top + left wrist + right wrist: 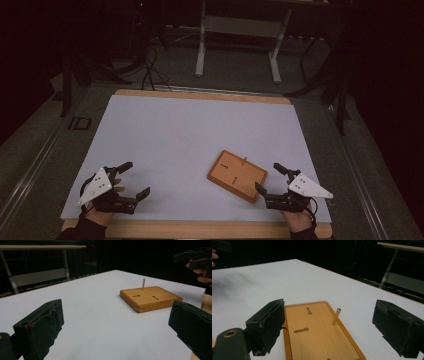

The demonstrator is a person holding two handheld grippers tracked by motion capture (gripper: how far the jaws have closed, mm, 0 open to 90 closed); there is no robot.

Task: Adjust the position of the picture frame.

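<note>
Lying flat on the white bench (pixel 190 130), a wooden board (pixel 237 175) is found just ahead of the right gripper (pixel 272 182) and well apart from the left gripper (pixel 135 179). A thin wooden peg (pixel 336 316) is seen standing in the board near its far edge, slightly tilted in the right gripper view, and two keyhole-shaped slots (pixel 301 330) are cut into the top face. The board is judged to have been set within easy reach of the right gripper so that the peg can be approached from the near side.

The right gripper is held low and roughly level over the bench edge, aimed across the board, with its jaws spread wide; nothing is held, though the board's near corner is framed between them. The left gripper is likewise held low, angled inward toward the board, its jaws wide apart and empty, only bare bench being seen between them. Both hands are kept near the front edge of the bench, forearms entering from below.
</note>
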